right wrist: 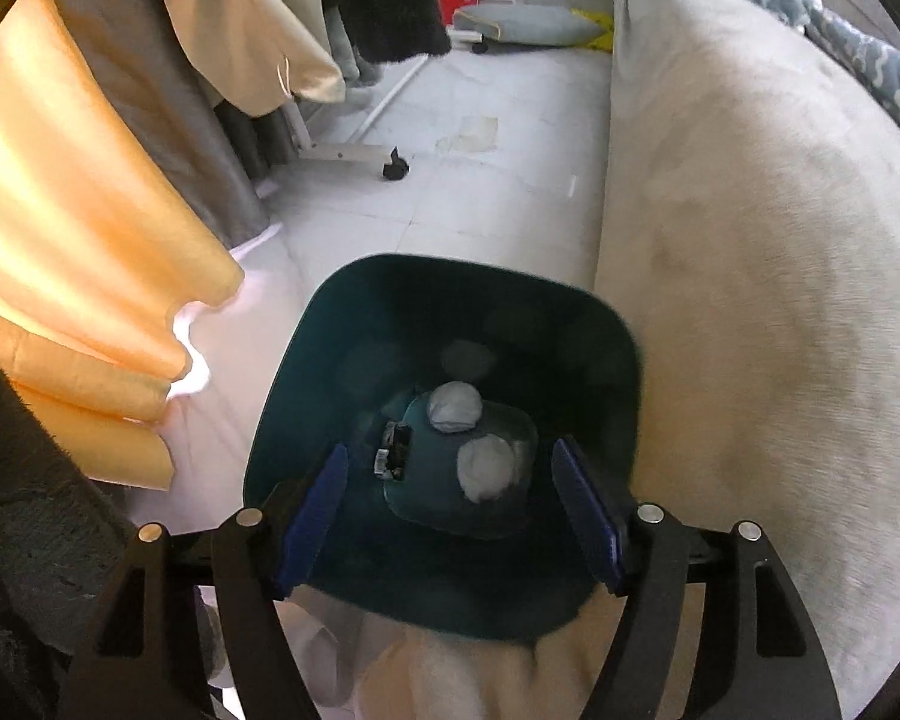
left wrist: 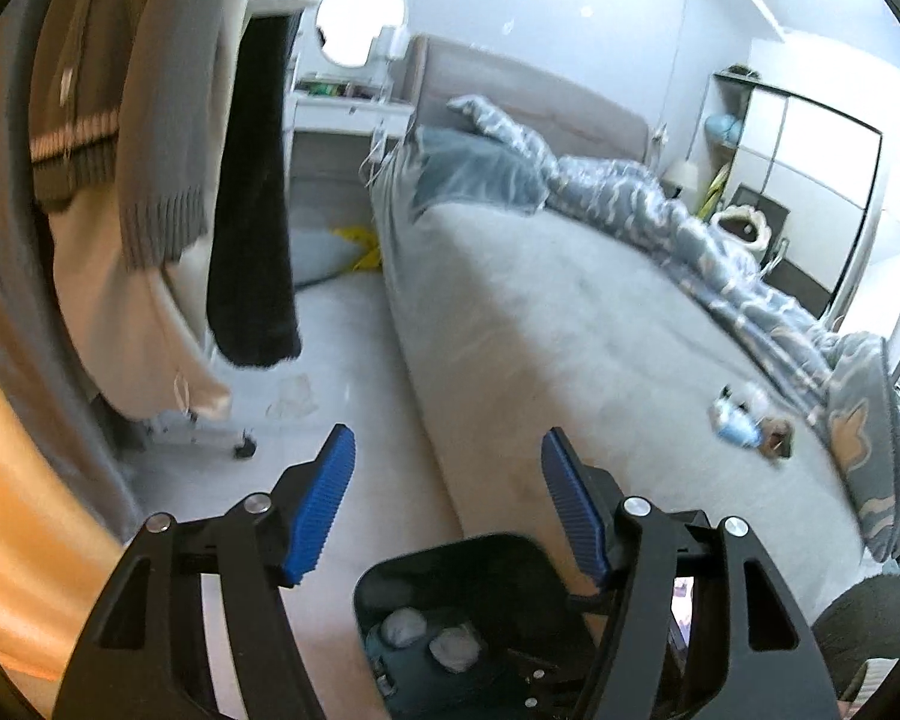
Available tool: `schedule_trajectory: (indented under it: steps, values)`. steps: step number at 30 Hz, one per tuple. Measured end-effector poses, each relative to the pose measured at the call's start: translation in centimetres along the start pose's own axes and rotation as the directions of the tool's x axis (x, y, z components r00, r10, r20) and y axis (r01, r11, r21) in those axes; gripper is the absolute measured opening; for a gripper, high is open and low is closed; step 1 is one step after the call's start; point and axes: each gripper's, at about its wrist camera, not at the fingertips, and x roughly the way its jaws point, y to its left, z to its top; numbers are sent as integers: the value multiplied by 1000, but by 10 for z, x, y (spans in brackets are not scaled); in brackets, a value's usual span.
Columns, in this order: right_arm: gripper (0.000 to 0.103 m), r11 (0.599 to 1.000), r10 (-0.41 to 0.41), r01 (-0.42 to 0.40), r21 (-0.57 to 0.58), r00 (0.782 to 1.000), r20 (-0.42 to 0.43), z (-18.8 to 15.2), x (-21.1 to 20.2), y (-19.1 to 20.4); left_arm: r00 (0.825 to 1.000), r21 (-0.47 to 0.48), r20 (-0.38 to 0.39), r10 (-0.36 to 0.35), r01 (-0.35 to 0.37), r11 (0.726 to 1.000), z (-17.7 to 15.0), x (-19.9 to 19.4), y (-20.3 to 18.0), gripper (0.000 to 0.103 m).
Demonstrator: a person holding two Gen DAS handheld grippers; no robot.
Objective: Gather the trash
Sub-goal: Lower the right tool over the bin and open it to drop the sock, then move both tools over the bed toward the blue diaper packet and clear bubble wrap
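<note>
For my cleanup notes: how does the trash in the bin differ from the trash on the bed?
The paper balls lie inside the dark bin, collected; the bed litter lies loose on the bed. The paper balls are plain grey-white; the bed litter is mixed, blue and brown. Neither is in a gripper.

A home bedroom: unmade bed (left wrist: 570, 312), rumpled duvet (left wrist: 660, 204), dressing table with round mirror (left wrist: 360, 18), hanging clothes (left wrist: 150, 120).
</note>
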Motion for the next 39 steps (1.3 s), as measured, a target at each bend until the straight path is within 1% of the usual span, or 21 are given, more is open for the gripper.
schedule_trajectory:
  steps: [4, 7, 11, 14, 19, 22, 26, 30, 33, 36, 39]
  values:
    - [72, 1000, -9, 9, 8, 998, 63, -2, -27, -13, 999, 45, 36, -24, 23, 999, 5, -6, -19, 67]
    - [72, 1000, -23, 21, 23, 995, 101, -5, -43, -24, 998, 28, 27, -64, 63, 998, 4, -1, -31, 70]
    - [72, 997, -51, 43, 56, 988, 144, -10, -65, -45, 995, 50, 29, -97, 95, 994, 6, 2, -52, 72]
    - [72, 994, -80, 66, 82, 980, 180, -14, -86, -66, 991, 64, 33, -127, 124, 990, 10, 4, -67, 74]
    - [73, 987, -133, 106, 124, 963, 233, -24, -117, -101, 988, 102, 32, -150, 146, 984, 15, 12, -89, 76]
    - [74, 980, -167, 133, 149, 955, 246, -32, -132, -124, 984, 127, 22, -174, 170, 977, 17, 21, -106, 81]
    - [74, 971, -195, 150, 185, 946, 257, -42, -144, -151, 978, 125, -21, -207, 208, 970, 17, 39, -127, 81]
    - [76, 962, -219, 158, 221, 933, 287, -48, -160, -176, 976, 156, -42, -213, 217, 964, 16, 53, -145, 82]
    - [77, 958, -233, 164, 235, 923, 306, -49, -169, -193, 972, 163, -63, -225, 232, 959, 16, 65, -156, 83]
    - [77, 953, -248, 173, 248, 916, 315, -51, -176, -213, 968, 185, -91, -232, 246, 952, 13, 78, -170, 83]
    - [77, 947, -257, 173, 270, 912, 319, -52, -178, -234, 965, 213, -115, -234, 254, 943, 10, 88, -183, 86]
